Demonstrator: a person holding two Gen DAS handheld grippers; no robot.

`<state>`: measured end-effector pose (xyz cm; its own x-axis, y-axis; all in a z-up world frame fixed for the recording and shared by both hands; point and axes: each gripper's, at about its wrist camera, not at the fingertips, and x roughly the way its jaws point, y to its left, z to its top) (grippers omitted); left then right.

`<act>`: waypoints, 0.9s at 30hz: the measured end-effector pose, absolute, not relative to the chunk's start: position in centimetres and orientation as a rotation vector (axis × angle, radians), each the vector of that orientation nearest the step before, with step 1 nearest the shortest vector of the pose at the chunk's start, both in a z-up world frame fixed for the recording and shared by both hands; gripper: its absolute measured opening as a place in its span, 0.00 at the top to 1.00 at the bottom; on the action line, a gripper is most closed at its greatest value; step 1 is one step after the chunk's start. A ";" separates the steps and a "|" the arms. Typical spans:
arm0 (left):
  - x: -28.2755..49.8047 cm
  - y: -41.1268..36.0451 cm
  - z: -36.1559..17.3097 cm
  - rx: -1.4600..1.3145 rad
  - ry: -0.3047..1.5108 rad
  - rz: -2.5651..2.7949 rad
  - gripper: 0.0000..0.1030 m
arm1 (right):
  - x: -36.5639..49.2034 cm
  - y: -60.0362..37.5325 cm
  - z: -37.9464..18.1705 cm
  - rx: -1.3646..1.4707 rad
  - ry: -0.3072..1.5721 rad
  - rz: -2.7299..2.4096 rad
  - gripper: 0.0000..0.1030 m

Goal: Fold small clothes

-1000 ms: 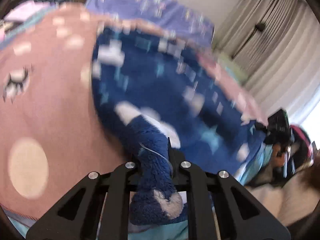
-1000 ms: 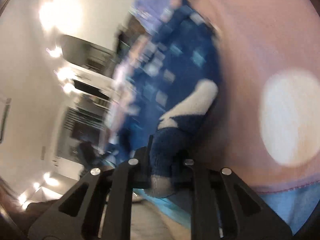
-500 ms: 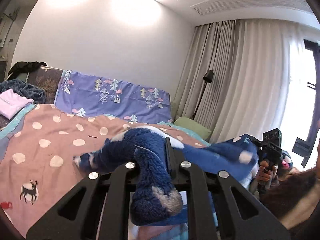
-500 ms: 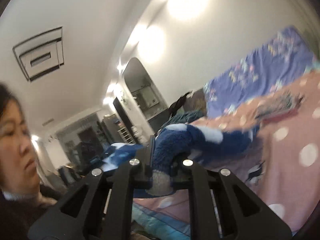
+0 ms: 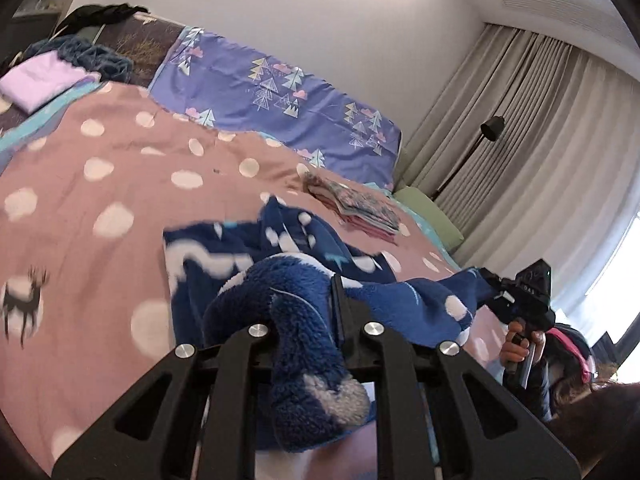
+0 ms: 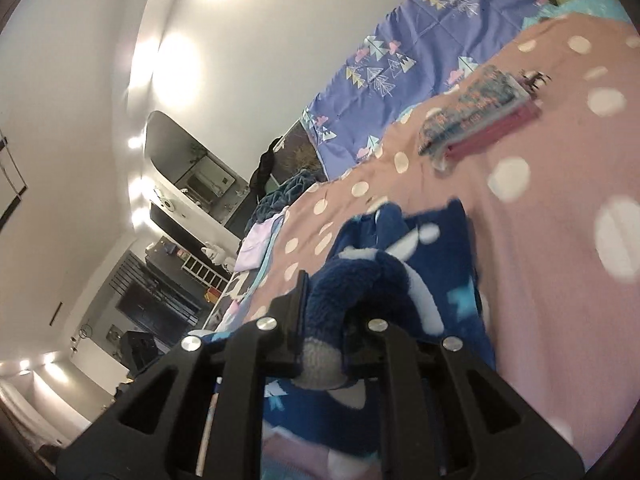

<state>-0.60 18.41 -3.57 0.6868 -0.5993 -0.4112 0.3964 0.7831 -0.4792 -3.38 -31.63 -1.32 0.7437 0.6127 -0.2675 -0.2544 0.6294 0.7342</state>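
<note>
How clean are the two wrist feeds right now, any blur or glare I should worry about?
Left wrist: fleece garment in the left gripper is sharp, its far edge and the bedspread deer smeared; window blown out. Right wrist: ceiling-light glare, blurred garment edge, right gripper sharp.

Both wrist cameras sit low and close over the pink dotted bedspread (image 5: pixel 100 168) (image 6: pixel 560 184), facing the headboard wall.
</note>
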 end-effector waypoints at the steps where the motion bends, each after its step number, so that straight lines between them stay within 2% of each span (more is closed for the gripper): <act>1: 0.6 18.4 -3.2 -0.361 0.585 -0.565 0.86 | -1.6 -31.5 -1.0 0.729 0.535 0.521 0.87; 6: 6.3 17.8 -3.3 -0.313 0.580 -0.513 0.83 | 4.5 -31.3 -1.2 0.703 0.542 0.466 0.85; 12: 14.0 16.6 -13.5 -0.292 0.808 -0.380 0.82 | 11.0 -30.2 -9.5 0.665 0.756 0.279 0.84; 16: 14.1 17.4 -13.8 -0.349 0.778 -0.409 0.81 | 10.7 -30.2 -10.7 0.671 0.742 0.281 0.83; 18: 13.8 17.5 -13.4 -0.342 0.779 -0.414 0.77 | 10.4 -30.1 -10.3 0.649 0.742 0.285 0.83; 19: 13.6 17.5 -13.1 -0.333 0.780 -0.416 0.71 | 10.2 -30.1 -10.0 0.628 0.739 0.284 0.82; 21: 12.8 17.5 -12.7 -0.330 0.769 -0.413 0.60 | 9.7 -29.9 -9.5 0.593 0.728 0.278 0.74; 22: 12.2 17.6 -12.2 -0.331 0.756 -0.412 0.49 | 9.5 -29.9 -9.0 0.569 0.720 0.282 0.59; 23: 11.5 17.8 -11.8 -0.328 0.736 -0.413 0.43 | 9.1 -29.8 -8.7 0.545 0.713 0.287 0.51; 25: 9.5 18.8 -10.5 -0.309 0.687 -0.398 0.37 | 7.5 -29.5 -7.6 0.428 0.688 0.303 0.48; 27: 7.5 20.1 -9.3 -0.292 0.624 -0.384 0.32 | 6.6 -29.1 -7.3 0.309 0.683 0.290 0.41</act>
<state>7.55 20.13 -9.33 0.7451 -0.4324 -0.5078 0.2593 0.8893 -0.3767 6.57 -29.11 -7.28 0.7394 0.3599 -0.5690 -0.1600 0.9148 0.3708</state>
